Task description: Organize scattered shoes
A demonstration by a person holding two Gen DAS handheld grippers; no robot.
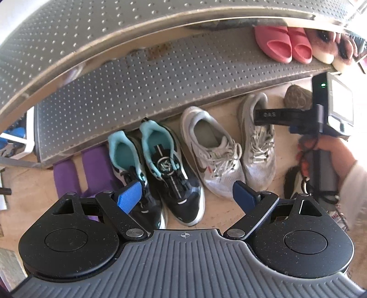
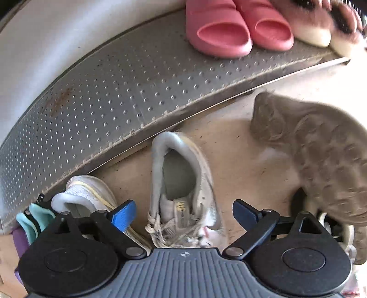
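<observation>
A pair of black sneakers with teal lining [image 1: 165,169] and a pair of worn white sneakers [image 1: 211,151] stand side by side on the floor, heels toward the rack. My left gripper [image 1: 187,196] hangs open above the black pair, holding nothing. My right gripper [image 2: 183,213] is open over the right-hand white sneaker [image 2: 183,183], its blue pads [image 2: 123,215] apart from the shoe on either side of the laces. In the left wrist view one of its fingers [image 1: 270,114] reaches over that sneaker's heel [image 1: 259,105].
A perforated metal shoe rack [image 1: 160,87] runs behind the shoes. Its lower shelf holds pink slides [image 2: 229,29] and fluffy slippers [image 2: 321,20]. A brown shoe lies sole up [image 2: 321,149] on the right. Purple slippers [image 1: 91,169] sit at the left.
</observation>
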